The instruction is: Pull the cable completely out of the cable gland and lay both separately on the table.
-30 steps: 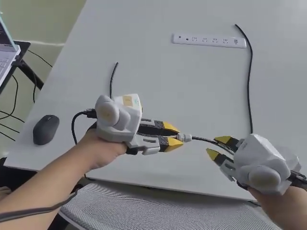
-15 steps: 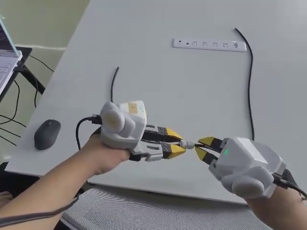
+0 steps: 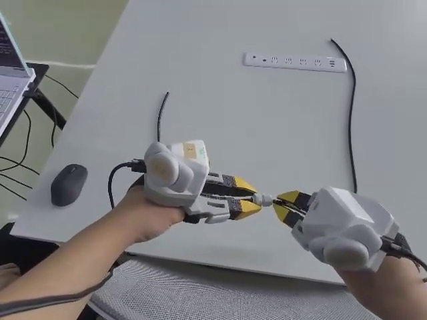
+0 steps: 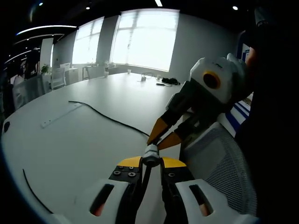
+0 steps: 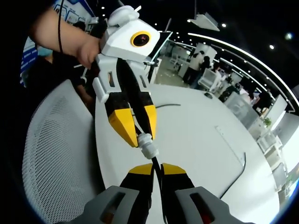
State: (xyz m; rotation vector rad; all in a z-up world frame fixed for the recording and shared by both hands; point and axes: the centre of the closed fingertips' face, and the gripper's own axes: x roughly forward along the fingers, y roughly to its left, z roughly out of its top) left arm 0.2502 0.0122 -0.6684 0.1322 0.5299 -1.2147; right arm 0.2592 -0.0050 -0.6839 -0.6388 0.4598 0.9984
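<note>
Cable (image 5: 158,170) and gland (image 3: 264,199) are up in the air, just over the near edge of the table (image 3: 267,120). Two grippers hold them and point at each other.

Far to the left, a mouse (image 3: 69,184) sits on the table, well apart from the work.

Next comes the left gripper (image 3: 250,199). Its yellow jaws are squeezed tight on the white gland. I think that is to stop the gland from sliding along when the pull comes. In the left gripper view the gland sits right at the jaw tips. A thin black line runs back between the jaws. I think that is more of the cable, so it does not look free of the gland.

On the right, the right gripper (image 3: 281,204) has its jaws pinched on the black cable, just beside the gland. Holding so close should give a firm, straight pull.

I think the hands now need to move apart, with the left one holding fast. Neither thing is laid on the table yet.
</note>
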